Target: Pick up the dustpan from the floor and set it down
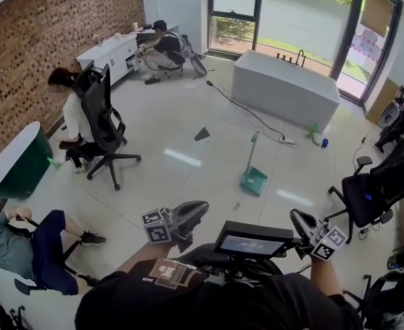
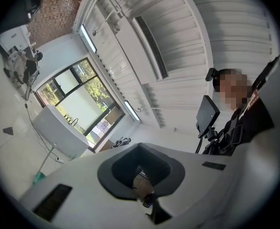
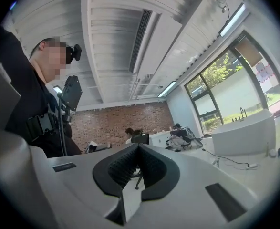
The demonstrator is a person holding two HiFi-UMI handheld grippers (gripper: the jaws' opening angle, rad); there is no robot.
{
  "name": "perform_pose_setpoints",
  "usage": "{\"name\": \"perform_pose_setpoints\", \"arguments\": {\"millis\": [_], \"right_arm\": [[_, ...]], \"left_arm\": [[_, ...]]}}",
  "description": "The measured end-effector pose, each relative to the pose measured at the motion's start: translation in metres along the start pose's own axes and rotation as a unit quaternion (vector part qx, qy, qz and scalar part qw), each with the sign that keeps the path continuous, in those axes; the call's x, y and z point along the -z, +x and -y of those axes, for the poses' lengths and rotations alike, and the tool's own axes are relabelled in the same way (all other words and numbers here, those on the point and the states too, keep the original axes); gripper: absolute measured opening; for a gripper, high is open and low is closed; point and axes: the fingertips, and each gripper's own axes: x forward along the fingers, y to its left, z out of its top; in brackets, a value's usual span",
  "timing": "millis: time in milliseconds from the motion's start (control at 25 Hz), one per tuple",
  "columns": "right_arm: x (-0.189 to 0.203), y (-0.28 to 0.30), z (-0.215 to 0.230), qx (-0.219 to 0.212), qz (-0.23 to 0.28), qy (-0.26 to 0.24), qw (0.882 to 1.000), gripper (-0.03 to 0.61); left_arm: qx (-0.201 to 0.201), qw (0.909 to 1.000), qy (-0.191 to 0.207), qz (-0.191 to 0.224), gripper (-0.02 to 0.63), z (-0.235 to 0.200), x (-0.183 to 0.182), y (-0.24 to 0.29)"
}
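Approaching the teal plastic long-handled dustpan (image 1: 254, 180), upright on the glossy white floor (image 1: 181, 184) well ahead, calls for first opening the left gripper (image 1: 196, 210) and right gripper (image 1: 298, 218), both narrow and empty.

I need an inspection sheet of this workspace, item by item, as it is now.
Surface: glossy white floor.
Job's things: green dustpan on the floor, handle up, untouched.
Clutter: dark wedge lying on the floor.
Grippers: left gripper and right gripper both shut, empty, away from the dustpan.
Cables: cable across the floor, beyond the dustpan.
Surroundings: white tub, chair, brick wall.
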Motion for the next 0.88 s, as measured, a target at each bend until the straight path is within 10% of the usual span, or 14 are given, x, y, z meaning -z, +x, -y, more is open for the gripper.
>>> {"name": "perform_pose_setpoints", "arguments": {"millis": [440, 640, 880], "right_arm": [[0.055, 0.035, -0.316, 0.040, -0.010, 0.015, 0.999, 0.011], [0.055, 0.002, -0.451, 0.029, 0.004, 0.009, 1.000, 0.011], [0.091, -0.153, -0.555, 0.006, 0.003, 0.000, 1.000, 0.011]], "left_arm": [[0.005, 0.9989, 0.021, -0.040, 0.005, 0.170, -0.021, -0.335], [0.018, 0.9992, 0.027, -0.024, 0.005, 0.266, -0.008, -0.412], [0.026, 0.9990, 0.017, -0.032, 0.005, 0.401, 0.105, -0.407]]}}
